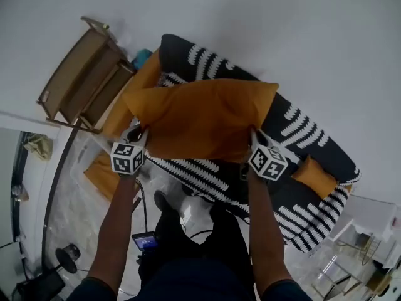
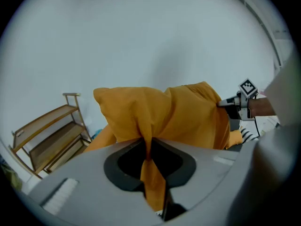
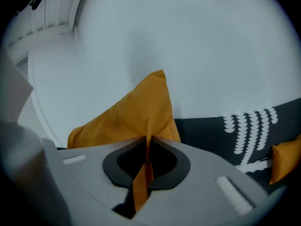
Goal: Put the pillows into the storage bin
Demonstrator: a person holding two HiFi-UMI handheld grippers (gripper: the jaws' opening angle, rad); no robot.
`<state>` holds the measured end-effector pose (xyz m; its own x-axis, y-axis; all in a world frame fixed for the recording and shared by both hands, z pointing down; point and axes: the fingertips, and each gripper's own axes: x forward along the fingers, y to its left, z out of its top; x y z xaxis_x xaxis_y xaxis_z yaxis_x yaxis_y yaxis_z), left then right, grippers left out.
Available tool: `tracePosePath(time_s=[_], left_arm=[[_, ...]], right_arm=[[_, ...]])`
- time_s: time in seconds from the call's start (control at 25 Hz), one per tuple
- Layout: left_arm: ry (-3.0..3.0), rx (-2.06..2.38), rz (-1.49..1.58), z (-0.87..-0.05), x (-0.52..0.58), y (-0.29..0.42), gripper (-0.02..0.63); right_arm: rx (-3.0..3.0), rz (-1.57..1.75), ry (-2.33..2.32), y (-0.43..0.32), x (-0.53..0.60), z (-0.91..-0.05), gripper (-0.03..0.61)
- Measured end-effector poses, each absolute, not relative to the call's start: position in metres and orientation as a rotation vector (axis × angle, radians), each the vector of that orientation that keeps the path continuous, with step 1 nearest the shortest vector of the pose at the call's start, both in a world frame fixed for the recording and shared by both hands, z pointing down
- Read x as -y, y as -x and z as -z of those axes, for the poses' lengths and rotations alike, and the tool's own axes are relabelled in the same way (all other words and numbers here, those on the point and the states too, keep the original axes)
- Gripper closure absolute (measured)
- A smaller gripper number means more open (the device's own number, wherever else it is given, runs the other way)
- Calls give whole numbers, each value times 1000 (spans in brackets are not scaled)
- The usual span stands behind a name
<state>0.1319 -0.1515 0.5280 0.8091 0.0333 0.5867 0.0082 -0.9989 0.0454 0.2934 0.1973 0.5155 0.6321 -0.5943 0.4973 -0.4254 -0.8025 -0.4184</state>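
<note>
At far left, wooden shelf (image 1: 81, 74) by the wall (image 1: 263, 24). Left gripper (image 1: 139, 137) with fingers (image 2: 84, 173) pinched tight on the left edge of the orange pillow (image 1: 200, 118), held up in the air above the striped sofa (image 1: 301, 137). Right gripper (image 1: 257, 142) clamped likewise on the right edge.

Both forearms are extended forward, the left forearm (image 1: 116, 224) and the right forearm (image 1: 266, 231) held well apart. The left tool (image 1: 140, 135) is clamped on a fold at the left edge of the orange pillow (image 1: 200, 118). The right tool (image 1: 255, 137) is clamped on fabric at its right edge.
</note>
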Motion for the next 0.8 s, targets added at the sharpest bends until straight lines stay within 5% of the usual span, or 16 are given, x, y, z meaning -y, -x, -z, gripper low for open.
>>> tracePosePath(time_s=[0.8], left_arm=[[-2508,712,-711,-563,397,208,578]], right_arm=[[-1692,944,2505,-141,264,-459,563]])
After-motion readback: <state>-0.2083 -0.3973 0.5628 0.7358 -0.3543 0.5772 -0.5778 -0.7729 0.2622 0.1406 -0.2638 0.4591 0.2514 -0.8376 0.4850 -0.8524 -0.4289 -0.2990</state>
